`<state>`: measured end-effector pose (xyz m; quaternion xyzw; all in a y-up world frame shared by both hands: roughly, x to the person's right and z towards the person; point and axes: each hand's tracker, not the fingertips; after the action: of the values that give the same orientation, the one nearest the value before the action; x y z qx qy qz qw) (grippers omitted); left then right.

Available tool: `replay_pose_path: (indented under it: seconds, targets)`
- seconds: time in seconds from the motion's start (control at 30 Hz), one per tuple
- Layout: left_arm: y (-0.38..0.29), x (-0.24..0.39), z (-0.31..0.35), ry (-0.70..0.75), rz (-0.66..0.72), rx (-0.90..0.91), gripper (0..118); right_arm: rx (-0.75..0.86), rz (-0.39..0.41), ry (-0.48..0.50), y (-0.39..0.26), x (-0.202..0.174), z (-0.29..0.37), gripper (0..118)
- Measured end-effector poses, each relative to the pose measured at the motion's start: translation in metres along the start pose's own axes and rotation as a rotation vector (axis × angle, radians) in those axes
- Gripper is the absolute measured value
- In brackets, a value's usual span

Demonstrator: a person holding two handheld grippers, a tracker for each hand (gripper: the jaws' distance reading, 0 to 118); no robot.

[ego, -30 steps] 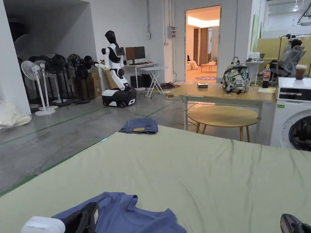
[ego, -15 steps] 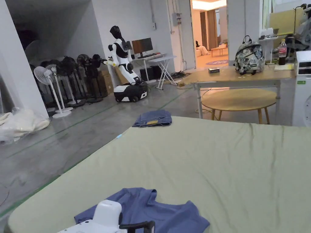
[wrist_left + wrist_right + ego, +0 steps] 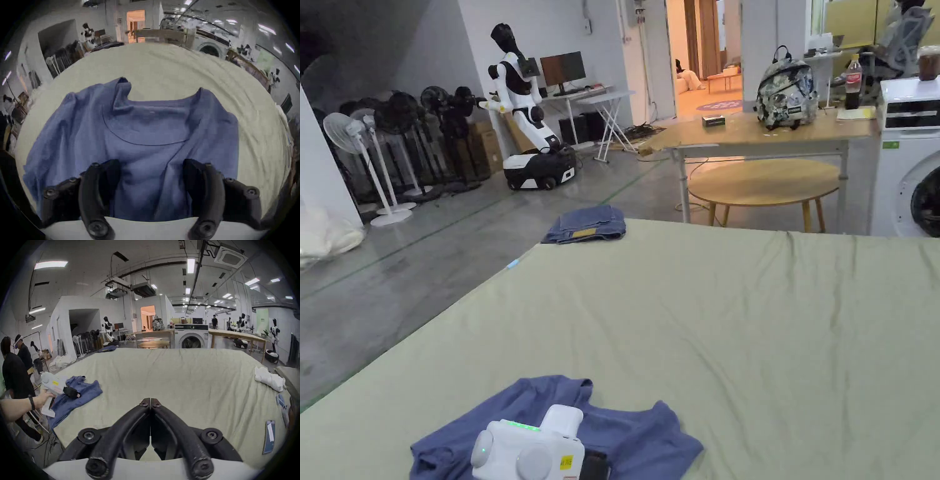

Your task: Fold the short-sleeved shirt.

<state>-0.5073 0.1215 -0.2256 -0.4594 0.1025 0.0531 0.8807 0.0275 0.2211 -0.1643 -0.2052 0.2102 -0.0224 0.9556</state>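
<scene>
**Left spread wide, right pinched closed**

My left gripper (image 3: 151,168) sits low in front of me, its jaws spread well apart. My left hand (image 3: 44,398) grips its white handle, forearm reaching in from the side, a dark band at the wrist. My right gripper (image 3: 150,402) is level, jaw tips touching, nothing between them.

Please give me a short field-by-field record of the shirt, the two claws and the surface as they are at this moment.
shirt: blue shirt, crumpled, unfolded, near the bed's edge
surface: green bed sheet
left claw: left claw open, jaws either side of a shirt ridge
right claw: right claw shut, empty, over bare sheet
other clothes: folded jeans at far corner
</scene>
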Motion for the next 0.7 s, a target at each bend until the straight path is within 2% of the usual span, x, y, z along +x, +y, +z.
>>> replay_pose_path:
  seconds: [0.03, 0.1, 0.13, 0.2, 0.27, 0.3, 0.37, 0.4, 0.47, 0.57, 0.63, 0.7]
  targets:
    - [0.001, 0.000, 0.002, -0.009, 0.000, -0.002, 61, -0.009, -0.010, 0.003, -0.001, 0.002, 0.000, 0]
    - [0.003, 0.003, 0.006, -0.056, 0.008, -0.003, 12, -0.012, -0.025, -0.008, -0.003, 0.004, 0.004, 0]
    - [0.002, 0.006, 0.003, -0.007, -0.004, -0.007, 2, -0.008, -0.032, -0.007, -0.004, 0.006, 0.009, 0]
    - [0.005, 0.006, 0.005, -0.011, 0.027, -0.012, 2, 0.009, -0.045, -0.003, -0.005, 0.008, 0.019, 0]
    - [0.012, -0.012, 0.010, -0.085, 0.207, -0.004, 3, 0.021, -0.074, -0.004, -0.005, 0.012, 0.025, 0]
    - [0.017, -0.024, 0.024, -0.149, 0.296, 0.064, 2, 0.023, -0.095, 0.000, -0.006, 0.015, 0.026, 0]
    - [0.037, -0.039, 0.058, -0.141, 0.366, 0.157, 3, 0.023, -0.098, -0.003, -0.010, 0.021, 0.030, 0]
    - [0.054, -0.045, 0.083, -0.096, 0.335, 0.216, 3, 0.025, -0.093, -0.013, -0.012, 0.023, 0.032, 0]
    - [0.095, -0.055, 0.130, -0.009, 0.178, 0.257, 3, 0.027, -0.096, -0.031, -0.015, 0.030, 0.034, 0]
    - [0.153, -0.038, 0.213, 0.097, 0.035, 0.362, 3, 0.034, -0.191, -0.025, -0.019, 0.044, 0.036, 0]
    - [0.189, -0.033, 0.249, 0.087, 0.010, 0.460, 3, 0.046, -0.222, -0.037, -0.020, 0.049, 0.039, 0]
    - [0.216, -0.003, 0.280, 0.068, -0.078, 0.537, 2, 0.057, -0.229, -0.048, -0.020, 0.054, 0.046, 0]
